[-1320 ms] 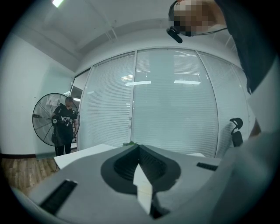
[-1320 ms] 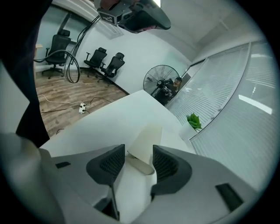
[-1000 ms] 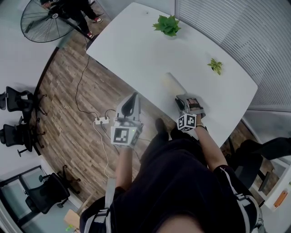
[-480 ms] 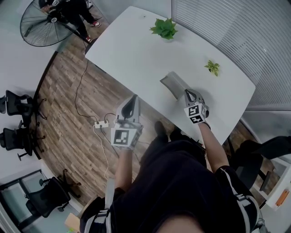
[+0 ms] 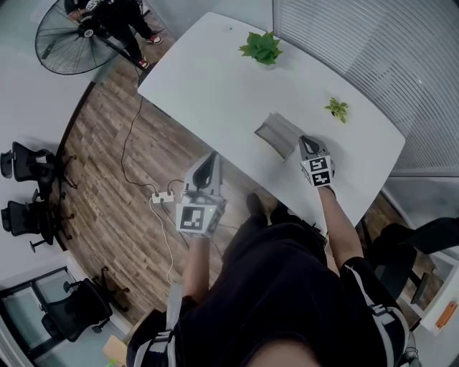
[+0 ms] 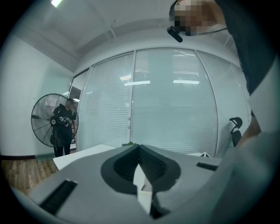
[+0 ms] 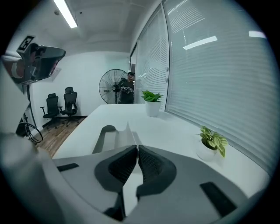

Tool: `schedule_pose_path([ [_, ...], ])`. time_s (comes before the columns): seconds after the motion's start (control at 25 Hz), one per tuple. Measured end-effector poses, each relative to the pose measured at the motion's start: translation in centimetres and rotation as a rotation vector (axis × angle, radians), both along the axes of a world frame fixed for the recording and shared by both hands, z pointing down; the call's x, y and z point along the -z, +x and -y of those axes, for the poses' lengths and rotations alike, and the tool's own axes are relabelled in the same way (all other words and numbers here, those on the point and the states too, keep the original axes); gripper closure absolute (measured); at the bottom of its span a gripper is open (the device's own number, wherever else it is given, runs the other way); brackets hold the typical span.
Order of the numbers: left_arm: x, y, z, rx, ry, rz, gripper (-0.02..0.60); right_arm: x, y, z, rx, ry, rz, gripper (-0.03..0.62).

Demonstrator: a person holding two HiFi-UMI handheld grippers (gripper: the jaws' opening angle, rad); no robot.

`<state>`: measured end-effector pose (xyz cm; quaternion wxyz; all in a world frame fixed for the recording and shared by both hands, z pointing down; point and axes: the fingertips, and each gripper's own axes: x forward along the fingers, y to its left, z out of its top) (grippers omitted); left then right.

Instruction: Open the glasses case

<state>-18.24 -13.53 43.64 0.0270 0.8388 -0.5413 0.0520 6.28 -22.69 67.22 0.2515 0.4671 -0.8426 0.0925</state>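
Note:
The grey glasses case (image 5: 275, 133) lies open on the white table (image 5: 215, 79), its lid standing up. In the right gripper view the case (image 7: 110, 136) sits just ahead and left of the jaws. My right gripper (image 5: 306, 142) hovers at the case's right end, shut, with nothing between its pads (image 7: 137, 148). My left gripper (image 5: 209, 162) is held off the table's near edge, over the wooden floor. It is shut and empty, and in its own view (image 6: 139, 148) it points level across the table toward the blinds.
A large potted plant (image 5: 262, 44) and a small one (image 5: 337, 107) stand on the table by the blinds. On the floor are a power strip (image 5: 163, 196), office chairs (image 5: 29, 186), a big fan (image 5: 68, 32) and a person (image 5: 118, 18) beside it.
The case was shut a second ago and now lies open. My right gripper moved from the case's near end to its right side, rolled, and closed. The left gripper stayed put.

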Motion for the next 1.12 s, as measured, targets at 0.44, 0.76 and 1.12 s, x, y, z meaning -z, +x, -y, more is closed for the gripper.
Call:
schedule_pose_path([
  [0.44,0.8,0.6,0.3,-0.018,0.019,-0.014,0.581,8.0,0.0,-0.5,-0.027,0.16,0.12,0.572],
  [0.76,2.9,1.1,1.2,-0.023,0.046,-0.013,0.581,24.1,2.7,-4.5,-0.082,0.382,0.246,0.577],
  [1.12,4.4,0.2,2.1,0.002,0.065,0.04,0.581,31.6,6.9,-9.3,-0.168,0.474,0.298,0.577],
])
